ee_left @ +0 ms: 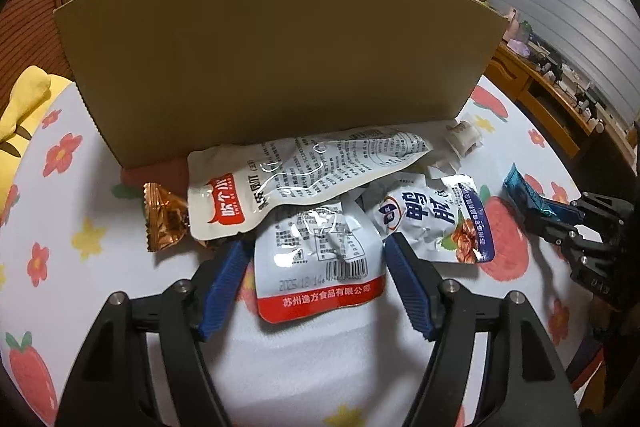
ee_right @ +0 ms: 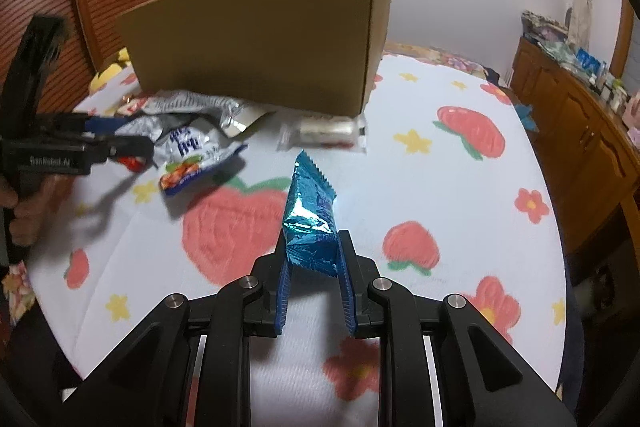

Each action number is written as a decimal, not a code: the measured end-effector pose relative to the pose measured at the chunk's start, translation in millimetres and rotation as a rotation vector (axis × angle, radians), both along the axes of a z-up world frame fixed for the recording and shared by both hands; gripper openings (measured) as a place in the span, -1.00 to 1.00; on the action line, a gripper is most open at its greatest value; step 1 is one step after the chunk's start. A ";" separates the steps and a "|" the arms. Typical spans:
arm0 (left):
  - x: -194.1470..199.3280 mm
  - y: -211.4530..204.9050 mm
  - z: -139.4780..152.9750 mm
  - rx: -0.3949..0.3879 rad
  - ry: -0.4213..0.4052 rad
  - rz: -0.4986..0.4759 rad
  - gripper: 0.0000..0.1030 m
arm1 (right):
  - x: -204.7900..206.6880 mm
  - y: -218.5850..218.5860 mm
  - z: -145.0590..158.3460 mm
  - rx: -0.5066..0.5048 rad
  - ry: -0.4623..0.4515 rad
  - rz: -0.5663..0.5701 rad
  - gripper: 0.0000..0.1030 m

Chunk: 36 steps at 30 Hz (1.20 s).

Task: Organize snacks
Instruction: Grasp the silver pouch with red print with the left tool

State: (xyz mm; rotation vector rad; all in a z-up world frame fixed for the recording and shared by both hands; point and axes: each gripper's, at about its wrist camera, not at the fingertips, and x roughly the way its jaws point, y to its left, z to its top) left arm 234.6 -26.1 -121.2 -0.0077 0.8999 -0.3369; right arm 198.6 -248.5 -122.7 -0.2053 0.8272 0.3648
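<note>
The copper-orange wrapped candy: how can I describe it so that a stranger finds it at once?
Start at the cardboard box on the flowered cloth. At its base lies a heap of white snack pouches. The copper-orange candy lies at the heap's left edge, the only shiny metallic brown wrapper there.

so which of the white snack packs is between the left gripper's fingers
The white pack with the red bottom band and barcode, lying between the open left gripper. The two other white packs lie beyond its fingertips.

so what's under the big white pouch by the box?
The big white pouch overlaps the barcode packet and an orange foil wrapper. Whatever else lies beneath is covered. The cardboard box stands behind.
</note>
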 end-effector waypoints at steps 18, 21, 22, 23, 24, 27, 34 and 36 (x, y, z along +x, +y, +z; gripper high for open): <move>-36.9 15.7 -0.8 0.007 0.022 -0.024 0.20 | -1.4 1.1 -4.9 -0.018 -0.013 -0.015 -0.59; -33.7 15.9 -1.1 0.002 0.025 -0.016 0.23 | -2.2 1.6 -5.6 -0.015 -0.013 -0.018 -0.59; -32.9 16.2 -0.8 -0.001 0.026 -0.015 0.23 | -2.2 1.5 -5.7 -0.013 -0.012 -0.019 -0.59; -31.8 16.5 -0.2 -0.006 0.027 -0.012 0.25 | -2.2 1.0 -5.8 -0.011 -0.012 -0.021 -0.59; -29.8 16.1 0.3 -0.008 0.030 -0.008 0.26 | -2.2 0.7 -5.9 -0.009 -0.012 -0.022 -0.59; -23.6 14.5 0.9 -0.008 0.035 -0.003 0.26 | -1.9 0.2 -5.9 -0.005 -0.010 -0.024 -0.58; -17.9 4.1 -2.5 0.065 0.020 0.000 0.30 | -2.2 -0.3 -6.1 -0.002 -0.010 -0.023 -0.54; -20.3 2.3 -3.7 0.091 0.006 -0.005 0.22 | -2.1 -0.7 -6.2 -0.001 -0.011 -0.025 -0.53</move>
